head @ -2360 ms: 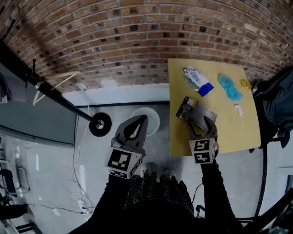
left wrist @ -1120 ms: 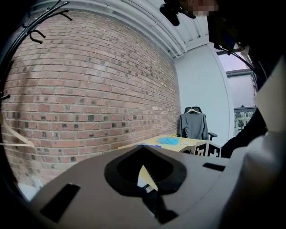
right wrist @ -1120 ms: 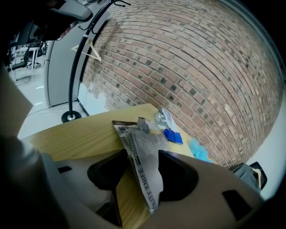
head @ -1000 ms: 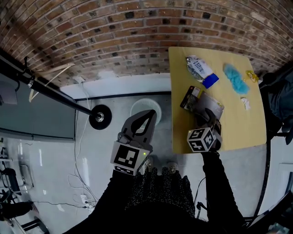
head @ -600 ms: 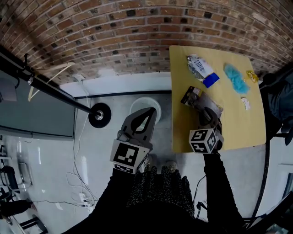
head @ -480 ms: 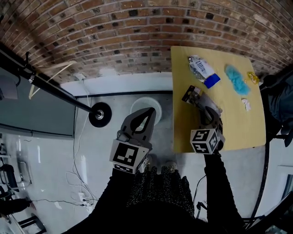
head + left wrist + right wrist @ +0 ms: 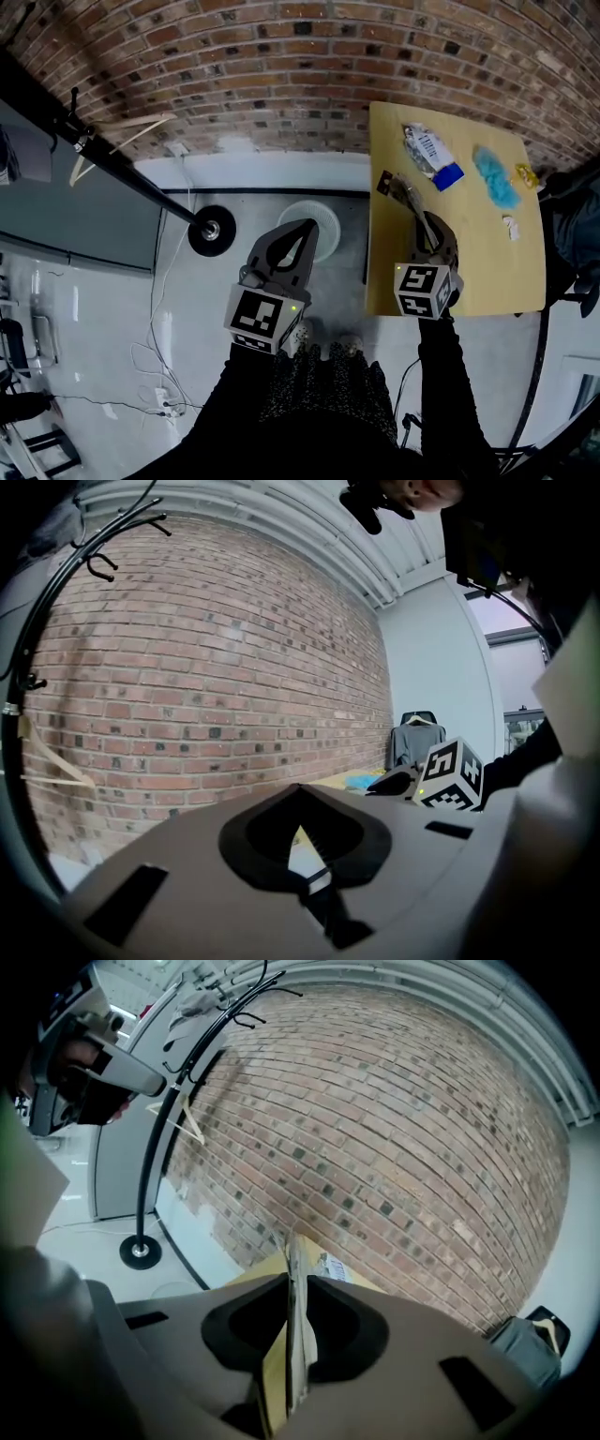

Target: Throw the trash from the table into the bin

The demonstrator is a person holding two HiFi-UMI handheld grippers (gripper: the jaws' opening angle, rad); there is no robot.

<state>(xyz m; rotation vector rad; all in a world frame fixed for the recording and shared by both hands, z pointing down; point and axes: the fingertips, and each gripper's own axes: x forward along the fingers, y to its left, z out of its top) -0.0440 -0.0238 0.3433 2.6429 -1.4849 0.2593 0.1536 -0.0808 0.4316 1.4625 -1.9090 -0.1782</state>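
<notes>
The right hand-held gripper (image 7: pixel 421 223) had just been closing its jaws and was clenched on a flat pack (image 7: pixel 397 187). The pack stood edge-on between them, its far end reaching toward the far left corner of the tabletop (image 7: pixel 487 272). The left hand-held gripper (image 7: pixel 307 227) hung over the floor with jaws together and nothing in them, its tip just beside the white bin (image 7: pixel 328 217). A wrapper (image 7: pixel 424 145), a blue tuft (image 7: pixel 494 176) and a white scrap (image 7: pixel 511 225) lay farther right on the tabletop
</notes>
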